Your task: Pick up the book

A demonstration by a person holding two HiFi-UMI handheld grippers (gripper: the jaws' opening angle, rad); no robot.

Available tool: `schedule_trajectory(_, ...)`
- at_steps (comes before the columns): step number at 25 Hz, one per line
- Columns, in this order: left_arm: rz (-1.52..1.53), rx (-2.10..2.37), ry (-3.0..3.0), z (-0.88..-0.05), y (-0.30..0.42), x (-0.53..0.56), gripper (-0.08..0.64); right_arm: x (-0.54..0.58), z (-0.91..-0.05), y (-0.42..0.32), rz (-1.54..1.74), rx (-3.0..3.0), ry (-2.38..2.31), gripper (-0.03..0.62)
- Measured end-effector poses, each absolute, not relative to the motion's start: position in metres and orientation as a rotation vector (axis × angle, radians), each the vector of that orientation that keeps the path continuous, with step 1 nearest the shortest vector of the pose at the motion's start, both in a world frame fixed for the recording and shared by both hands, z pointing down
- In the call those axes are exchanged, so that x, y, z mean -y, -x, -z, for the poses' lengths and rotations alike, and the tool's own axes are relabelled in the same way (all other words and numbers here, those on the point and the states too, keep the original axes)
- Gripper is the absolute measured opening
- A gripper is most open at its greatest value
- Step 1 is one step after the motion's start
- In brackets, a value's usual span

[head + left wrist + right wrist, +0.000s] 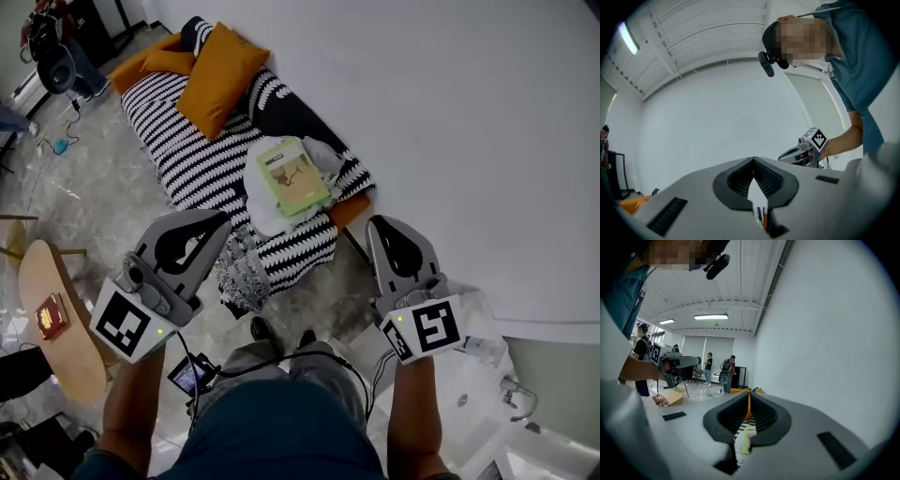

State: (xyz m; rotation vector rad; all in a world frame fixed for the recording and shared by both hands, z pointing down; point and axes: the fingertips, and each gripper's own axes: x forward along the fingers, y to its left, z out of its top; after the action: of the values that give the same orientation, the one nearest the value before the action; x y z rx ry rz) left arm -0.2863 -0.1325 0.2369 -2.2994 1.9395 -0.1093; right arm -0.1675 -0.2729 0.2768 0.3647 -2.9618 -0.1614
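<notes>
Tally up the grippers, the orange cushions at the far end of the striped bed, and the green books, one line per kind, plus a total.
Grippers: 2, the left gripper and the right gripper
Orange cushions: 2
Green book: 1
Total: 5

A black-and-white striped couch (202, 155) with orange cushions (220, 75) stands on grey marbled floor (94, 197) against a white wall (450, 112).
</notes>
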Motion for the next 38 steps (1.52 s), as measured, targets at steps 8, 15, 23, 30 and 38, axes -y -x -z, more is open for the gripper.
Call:
schedule_trajectory(8, 0.089, -1.917, 2.311, -0.235, 0.313, 0.134, 0.003, 0.273, -0.278, 0.192, 0.167, 2.951, -0.391, 0.025)
schedule_trajectory(15, 0.102, -1.924, 2.314, -0.243, 0.324, 0.152, 0.003, 0.291, -0.285, 0.206, 0.156, 2.952, -0.377, 0.025)
schedule_trajectory(23, 0.124, -1.964, 2.317, -0.259, 0.340, 0.192, 0.003, 0.337, -0.312, 0.231, 0.094, 2.946, -0.324, 0.025)
schedule_trajectory(30, 0.163, -2.013, 2.330, -0.282, 0.360, 0.229, 0.003, 0.375, -0.348, 0.269, -0.001, 2.913, -0.229, 0.025)
schedule_trajectory(38, 0.194, -2.138, 2.379, -0.334, 0.388, 0.265, 0.003, 0.403, -0.391, 0.316, -0.090, 2.851, -0.107, 0.036)
